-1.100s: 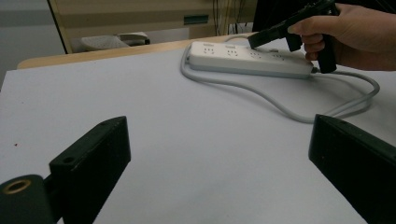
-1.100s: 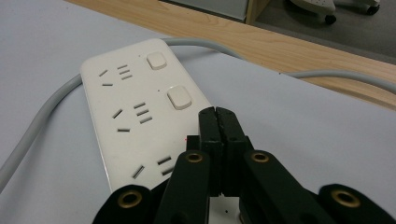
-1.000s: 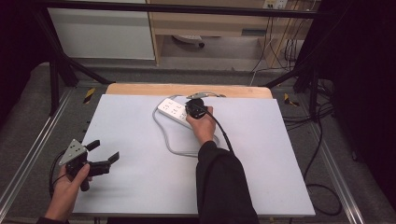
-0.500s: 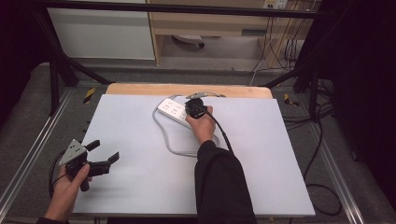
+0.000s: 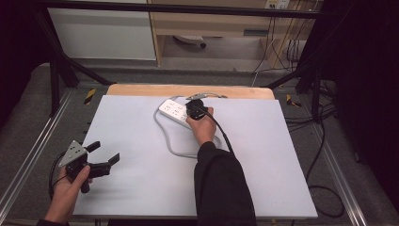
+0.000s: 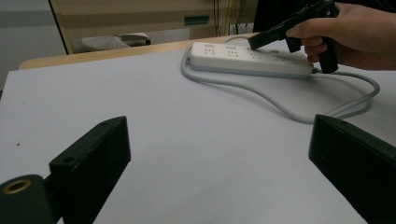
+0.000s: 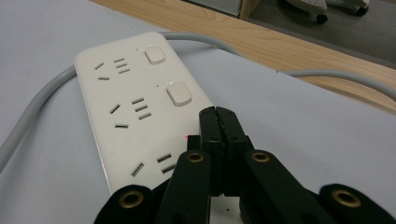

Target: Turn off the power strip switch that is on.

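Nothing has moved since a second ago. Right gripper, jaws together, presses on the power strip; it may slip beside the switch.

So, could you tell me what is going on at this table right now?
A person is working on a white power strip at the far side of the table. The right gripper, jaws shut, has its tips on the strip's top, next to one of its switches, seemingly pressing there. The strip's grey cable loops across the table. The left gripper is held open near the table's near left corner, holding nothing.
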`<state>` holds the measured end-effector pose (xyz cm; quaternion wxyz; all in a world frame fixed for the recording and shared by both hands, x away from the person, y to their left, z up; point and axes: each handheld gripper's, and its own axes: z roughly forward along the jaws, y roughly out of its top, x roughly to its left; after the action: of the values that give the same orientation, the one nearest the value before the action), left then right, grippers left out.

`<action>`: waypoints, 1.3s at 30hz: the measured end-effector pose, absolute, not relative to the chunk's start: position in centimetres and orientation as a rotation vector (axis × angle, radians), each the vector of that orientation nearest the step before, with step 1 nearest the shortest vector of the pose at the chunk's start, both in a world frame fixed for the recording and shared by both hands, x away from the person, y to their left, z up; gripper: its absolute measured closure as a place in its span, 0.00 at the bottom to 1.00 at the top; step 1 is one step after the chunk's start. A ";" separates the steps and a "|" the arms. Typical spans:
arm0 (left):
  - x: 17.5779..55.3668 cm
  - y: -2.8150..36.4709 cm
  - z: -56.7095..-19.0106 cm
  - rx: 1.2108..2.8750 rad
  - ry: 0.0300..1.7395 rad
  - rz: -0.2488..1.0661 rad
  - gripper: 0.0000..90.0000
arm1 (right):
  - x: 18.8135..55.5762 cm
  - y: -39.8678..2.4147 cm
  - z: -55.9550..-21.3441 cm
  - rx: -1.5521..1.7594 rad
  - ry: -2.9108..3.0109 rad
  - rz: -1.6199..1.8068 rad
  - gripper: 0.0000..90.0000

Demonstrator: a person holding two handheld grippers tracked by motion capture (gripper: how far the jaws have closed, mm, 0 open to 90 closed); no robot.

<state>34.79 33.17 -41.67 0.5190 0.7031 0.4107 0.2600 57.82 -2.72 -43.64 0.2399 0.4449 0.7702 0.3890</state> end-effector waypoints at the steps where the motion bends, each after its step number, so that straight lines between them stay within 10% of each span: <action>1: 34.8 33.2 -41.7 1.687 0.987 0.625 0.06 | 57.9 -2.8 -43.6 1.221 2.112 1.071 1.00; 39: 34.9 33.2 -41.7 1.697 0.989 0.630 0.06 | 56.2 -5.4 -41.9 1.246 2.022 1.257 1.00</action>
<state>34.87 33.25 -41.73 0.5136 0.7061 0.4112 0.2620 56.17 -5.40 -41.86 0.2253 0.4519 0.7330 0.4557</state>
